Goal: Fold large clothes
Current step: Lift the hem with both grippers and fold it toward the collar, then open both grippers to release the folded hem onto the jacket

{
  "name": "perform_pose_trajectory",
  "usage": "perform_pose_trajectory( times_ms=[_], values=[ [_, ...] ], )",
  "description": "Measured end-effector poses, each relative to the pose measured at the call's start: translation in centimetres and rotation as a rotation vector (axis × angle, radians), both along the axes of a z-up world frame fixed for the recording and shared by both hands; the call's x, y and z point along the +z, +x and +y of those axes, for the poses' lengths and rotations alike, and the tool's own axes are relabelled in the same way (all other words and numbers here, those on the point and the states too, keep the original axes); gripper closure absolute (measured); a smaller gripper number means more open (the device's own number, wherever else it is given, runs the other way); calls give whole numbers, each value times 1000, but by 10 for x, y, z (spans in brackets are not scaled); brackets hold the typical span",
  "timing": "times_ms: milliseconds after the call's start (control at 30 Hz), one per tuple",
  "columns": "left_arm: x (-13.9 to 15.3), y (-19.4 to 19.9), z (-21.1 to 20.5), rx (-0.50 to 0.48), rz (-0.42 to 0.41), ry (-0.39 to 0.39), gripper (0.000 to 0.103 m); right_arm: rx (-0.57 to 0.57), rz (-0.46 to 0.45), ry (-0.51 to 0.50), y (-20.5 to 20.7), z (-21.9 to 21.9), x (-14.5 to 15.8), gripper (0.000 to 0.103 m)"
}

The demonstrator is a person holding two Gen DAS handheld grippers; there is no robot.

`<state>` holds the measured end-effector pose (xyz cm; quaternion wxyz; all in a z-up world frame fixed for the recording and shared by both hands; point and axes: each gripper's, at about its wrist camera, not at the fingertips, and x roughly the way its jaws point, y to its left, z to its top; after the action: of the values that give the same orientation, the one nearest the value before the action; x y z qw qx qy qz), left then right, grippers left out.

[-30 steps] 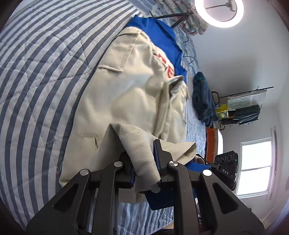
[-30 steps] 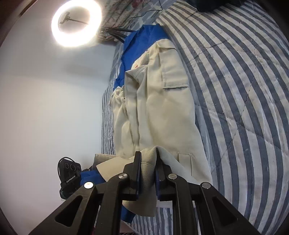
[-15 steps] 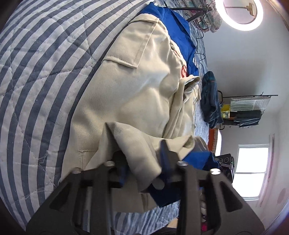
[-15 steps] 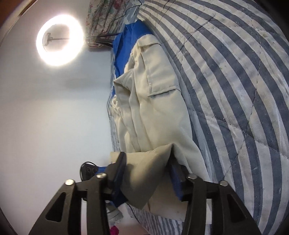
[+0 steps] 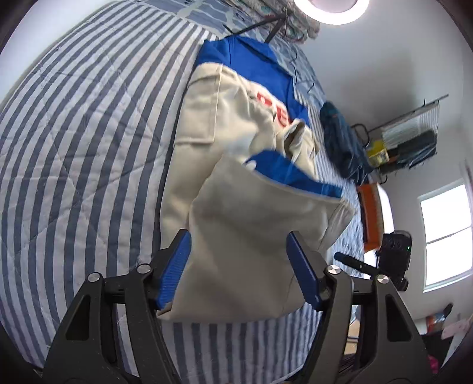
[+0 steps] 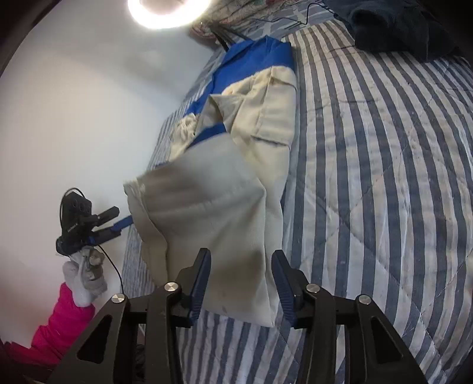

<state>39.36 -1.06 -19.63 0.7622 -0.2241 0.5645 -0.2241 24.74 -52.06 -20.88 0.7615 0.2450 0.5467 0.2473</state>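
left wrist view: the left tongs (image 5: 239,265) stand spread wide with nothing between them, and past them the cream and blue garment (image 5: 236,165) lies on the bed (image 5: 74,133), its near end doubled over the rest so a blue lining edge shows along the top of the flap. the right wrist view shows the same of the right tongs (image 6: 241,279), parted and empty, with the flap lying just ahead and blurred at its upper edge, so it may not have settled. the other gripper (image 6: 88,218) sits off the garment's far side, held in a gloved hand (image 6: 84,280) with a pink sleeve.

by my reading one lengthwise fold is laid down and released; the bundle looks long, with a loose collar area bunched at the middle, so at least another fold and some smoothing seem left.

the bed carries a blue and white striped quilt. a dark garment (image 5: 343,144) lies further along it, well apart from the work. a ring light (image 6: 170,11) glows on a stand by the white wall, and a window (image 5: 446,236) and a loaded rack (image 5: 408,138) sit at the room's far side.
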Motion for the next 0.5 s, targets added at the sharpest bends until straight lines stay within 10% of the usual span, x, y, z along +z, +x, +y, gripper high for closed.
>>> perform_pose_trajectory(
  times_ms=[300, 500],
  values=[
    [14, -25, -70, -210, -188, 177, 65, 149, -316, -144, -15, 53, 67, 74],
    [1, 6, -90, -153, -224, 246, 65, 227, -428, -273, 21, 115, 58, 74]
  ],
)
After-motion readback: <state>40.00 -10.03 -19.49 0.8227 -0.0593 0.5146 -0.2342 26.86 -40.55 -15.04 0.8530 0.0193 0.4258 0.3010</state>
